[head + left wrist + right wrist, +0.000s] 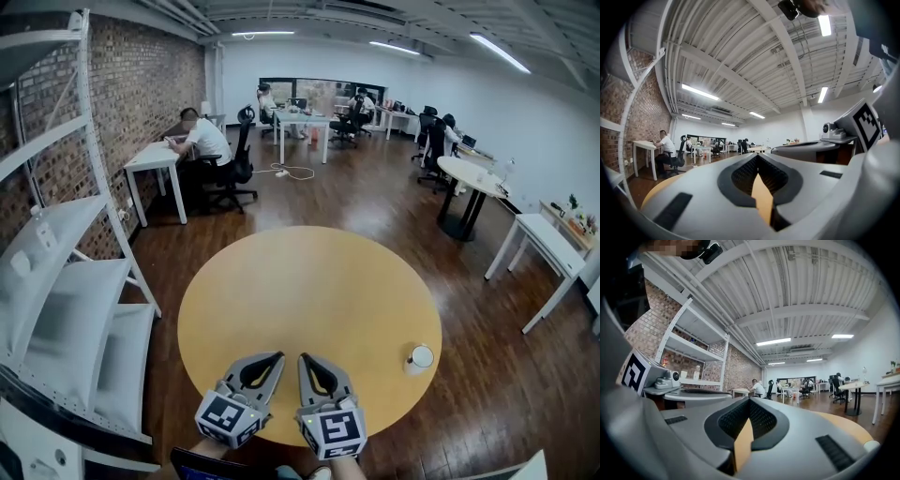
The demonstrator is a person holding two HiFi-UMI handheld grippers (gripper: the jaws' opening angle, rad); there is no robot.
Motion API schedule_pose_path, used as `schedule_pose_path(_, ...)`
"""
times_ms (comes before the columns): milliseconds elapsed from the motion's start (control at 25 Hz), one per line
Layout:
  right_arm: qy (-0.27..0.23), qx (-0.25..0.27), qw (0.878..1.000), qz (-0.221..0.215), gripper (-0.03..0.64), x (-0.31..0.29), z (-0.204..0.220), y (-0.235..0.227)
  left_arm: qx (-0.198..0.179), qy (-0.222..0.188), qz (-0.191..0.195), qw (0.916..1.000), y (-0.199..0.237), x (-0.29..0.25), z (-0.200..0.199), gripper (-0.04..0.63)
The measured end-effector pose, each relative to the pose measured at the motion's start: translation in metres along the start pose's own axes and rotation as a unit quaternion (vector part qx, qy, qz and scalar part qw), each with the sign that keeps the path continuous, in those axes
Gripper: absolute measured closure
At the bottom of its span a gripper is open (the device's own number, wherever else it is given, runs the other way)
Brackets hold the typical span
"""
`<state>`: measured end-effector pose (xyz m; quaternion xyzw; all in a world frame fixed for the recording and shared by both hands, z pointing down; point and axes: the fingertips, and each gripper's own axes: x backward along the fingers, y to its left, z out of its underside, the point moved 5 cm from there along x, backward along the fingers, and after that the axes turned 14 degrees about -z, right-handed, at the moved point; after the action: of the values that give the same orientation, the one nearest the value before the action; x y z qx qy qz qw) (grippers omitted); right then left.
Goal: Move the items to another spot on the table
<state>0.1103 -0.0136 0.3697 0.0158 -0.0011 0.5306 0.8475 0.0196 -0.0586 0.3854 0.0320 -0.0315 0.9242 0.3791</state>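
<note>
The left claw [272, 361] and right claw [307, 362] sat side by side at the head view's lower middle, over the bench [309, 272]; a white cup [420, 357] stood at lower right, near the rim. The left gripper view showed jaws pressed together, empty. The right gripper view showed the same. The right claw would probably need to open wide before reaching the cup

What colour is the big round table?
The table is light yellow-tan; best in the head view.
</note>
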Motion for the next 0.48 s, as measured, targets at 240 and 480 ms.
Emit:
schedule_pose_path(240,-0.007,-0.005,1.0,0.006,0.617,-0.002,0.0,0.014,0.002,0.006,0.001,1.0,0.009,0.015,0.003,0.589)
schedule_pose_path(480,-0.005,-0.002,1.0,0.012,0.617,-0.001,0.002,0.025,0.001,0.002,0.011,0.9999,0.009,0.023,0.002,0.589)
